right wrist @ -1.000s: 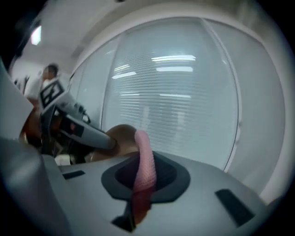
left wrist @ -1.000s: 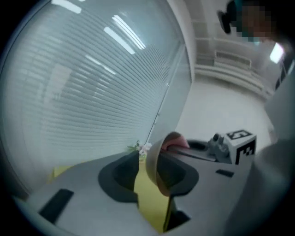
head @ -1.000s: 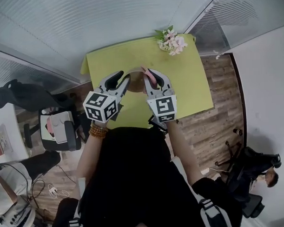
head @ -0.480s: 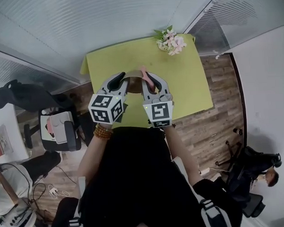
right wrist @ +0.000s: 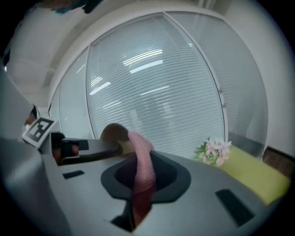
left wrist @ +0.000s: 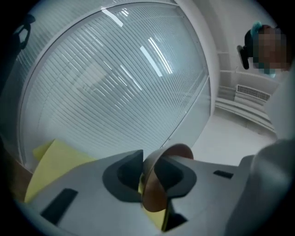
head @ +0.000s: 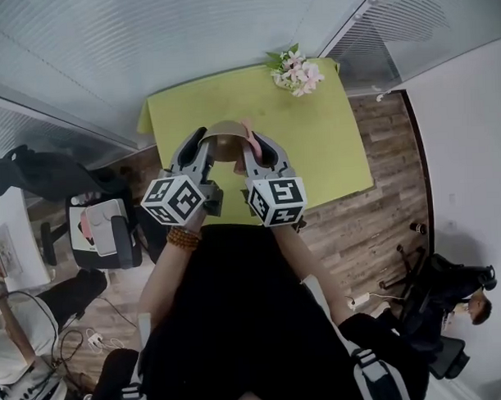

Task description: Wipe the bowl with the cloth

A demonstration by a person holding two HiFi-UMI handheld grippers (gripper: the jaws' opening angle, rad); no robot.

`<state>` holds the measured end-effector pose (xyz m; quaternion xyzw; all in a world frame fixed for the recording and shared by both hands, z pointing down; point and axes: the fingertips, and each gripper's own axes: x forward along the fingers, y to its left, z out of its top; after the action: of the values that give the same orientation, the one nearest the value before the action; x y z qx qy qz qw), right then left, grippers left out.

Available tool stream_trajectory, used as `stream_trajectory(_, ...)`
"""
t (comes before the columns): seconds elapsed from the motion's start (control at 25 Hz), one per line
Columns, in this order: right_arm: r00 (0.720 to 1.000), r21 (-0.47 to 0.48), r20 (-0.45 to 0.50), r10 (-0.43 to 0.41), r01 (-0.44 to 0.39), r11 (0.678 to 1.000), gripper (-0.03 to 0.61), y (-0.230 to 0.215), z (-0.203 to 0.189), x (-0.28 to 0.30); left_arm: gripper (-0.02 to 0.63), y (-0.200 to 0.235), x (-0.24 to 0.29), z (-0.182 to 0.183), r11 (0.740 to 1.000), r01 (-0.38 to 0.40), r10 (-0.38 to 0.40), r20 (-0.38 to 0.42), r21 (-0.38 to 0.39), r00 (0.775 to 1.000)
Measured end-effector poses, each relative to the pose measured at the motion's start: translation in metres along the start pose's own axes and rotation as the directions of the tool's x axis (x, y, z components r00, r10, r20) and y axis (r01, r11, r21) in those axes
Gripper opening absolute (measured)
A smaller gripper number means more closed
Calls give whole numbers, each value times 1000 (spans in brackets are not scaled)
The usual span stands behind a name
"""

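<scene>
Table (head: 330, 143), yellow-green, flowers (head: 293, 70) at far corner; wood floor (head: 382, 215); blinded glass walls (head: 187, 33) behind. Bowl (head: 224, 141) was raised over table, rim clamped by left gripper (head: 201, 143), jaws just eased wider. Right gripper (head: 257, 146) pinched pink cloth (right wrist: 144, 166) beside bowl.

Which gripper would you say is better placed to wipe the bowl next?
Probably the right gripper: it holds the pink cloth by the bowl. The left gripper carries the bowl's rim between jaws that just opened slightly.

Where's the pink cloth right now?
In the right gripper view, the pink cloth is pinched in the right gripper, its top end by the bowl, left of the flowers.
</scene>
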<state>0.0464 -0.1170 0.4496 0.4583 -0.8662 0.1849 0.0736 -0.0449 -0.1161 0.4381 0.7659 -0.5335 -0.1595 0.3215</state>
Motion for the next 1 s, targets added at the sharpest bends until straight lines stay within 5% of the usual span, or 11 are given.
stream_trajectory(0.12, 998, 234, 4, 64, -63, 970, 36, 1, -9, 2, 81, 5, -1, 5, 992, 42, -39, 27, -116, 999)
stream_trajectory(0.2, 998, 235, 23, 63, -66, 970, 37, -7, -4, 2, 97, 1, 4, -7, 991, 115, -122, -100, -72, 987)
stream_trajectory(0.28, 999, 78, 24, 39, -40, 996, 29, -19, 6, 2, 102, -6, 9, -29, 974, 199, -155, -320, 110, 935)
stream_trajectory(0.36, 999, -191, 19, 26, -22, 981, 23, -18, 18, 1, 161, -11, 11, -43, 905, 251, -80, -440, 344, 894)
stream_trajectory(0.44, 1000, -470, 14, 20, -12, 883, 21, -6, 26, 0, 157, -17, 12, -42, 811, 259, -13, -427, 525, 904)
stream_trajectory(0.52, 1000, -670, 11, 9, 1, 742, 21, 9, 28, -2, 143, -21, 14, -36, 774, 241, 7, -389, 585, 921)
stream_trajectory(0.6, 1000, -777, 20, -2, 17, 629, 21, 21, 30, -5, 98, -19, 16, -29, 789, 202, 22, -355, 580, 934)
stream_trajectory(0.68, 999, -814, 44, -5, 39, 580, 21, 27, 35, -6, 71, -17, 17, -25, 821, 190, 14, -352, 539, 936)
stream_trajectory(0.76, 997, -798, 81, 14, 57, 600, 20, 31, 42, -7, 69, -19, 16, -19, 882, 209, -56, -346, 422, 937)
stream_trajectory(0.84, 992, -751, 124, 36, 70, 656, 20, 34, 51, -9, 71, -22, 15, -10, 936, 222, -141, -287, 273, 948)
stream_trajectory(1.0, 986, -636, 154, 60, 52, 770, 21, 34, 59, -8, 77, -21, 10, 6, 977, 210, -205, -100, 34, 974)
